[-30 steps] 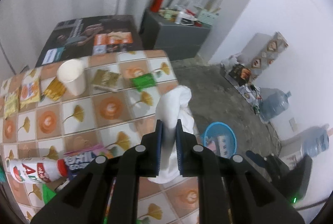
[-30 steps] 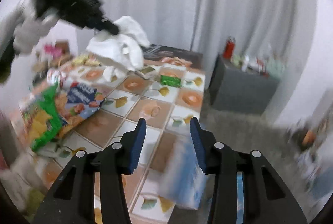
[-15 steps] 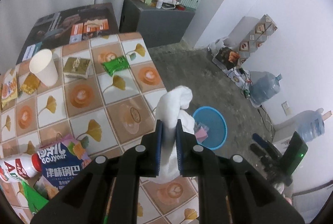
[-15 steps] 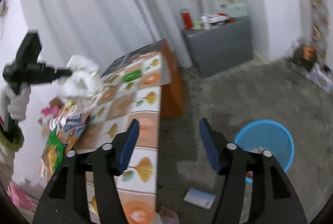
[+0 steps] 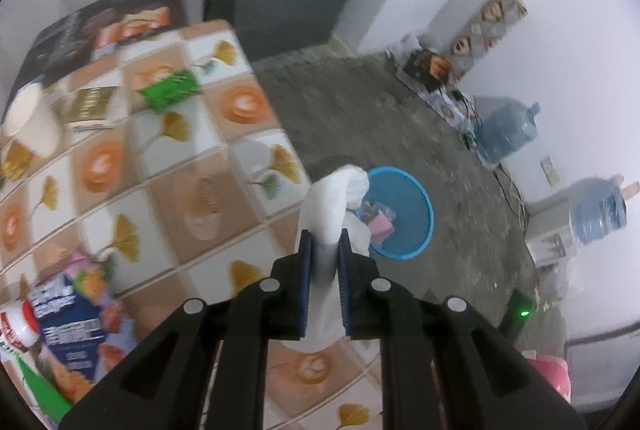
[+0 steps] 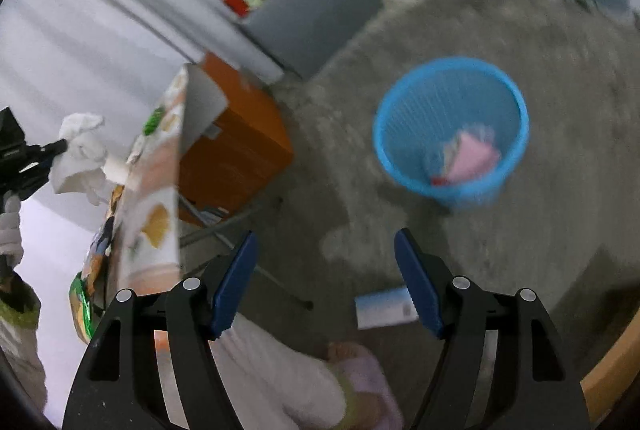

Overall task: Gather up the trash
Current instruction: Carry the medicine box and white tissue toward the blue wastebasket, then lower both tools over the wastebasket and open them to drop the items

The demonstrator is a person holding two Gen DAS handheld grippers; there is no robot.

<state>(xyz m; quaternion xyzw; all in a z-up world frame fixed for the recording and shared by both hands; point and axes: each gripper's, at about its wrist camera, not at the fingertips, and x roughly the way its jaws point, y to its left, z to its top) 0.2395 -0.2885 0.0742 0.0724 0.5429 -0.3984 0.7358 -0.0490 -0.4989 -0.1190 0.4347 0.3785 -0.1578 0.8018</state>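
My left gripper [image 5: 323,250] is shut on a crumpled white tissue [image 5: 334,206] and holds it above the table's right edge, beside the blue trash basket [image 5: 416,206] on the floor. The basket [image 6: 450,130] holds pink and other scraps. In the right wrist view the left gripper with the tissue [image 6: 80,150] shows at far left over the table. My right gripper [image 6: 326,280] is open and empty, above the floor. A light blue and white box [image 6: 386,308] lies on the floor between its fingers.
The tiled table [image 5: 168,166] carries a green wrapper [image 5: 170,90], a gold packet [image 5: 90,104], a paper cup [image 5: 28,122], a blue snack bag [image 5: 76,326] and a bottle [image 5: 16,322]. A grey cabinet [image 5: 280,10] and water jugs [image 5: 508,132] stand beyond.
My left gripper has carried the tissue further right, close to the basket. My right gripper has tilted down toward the floor and basket and stays open.
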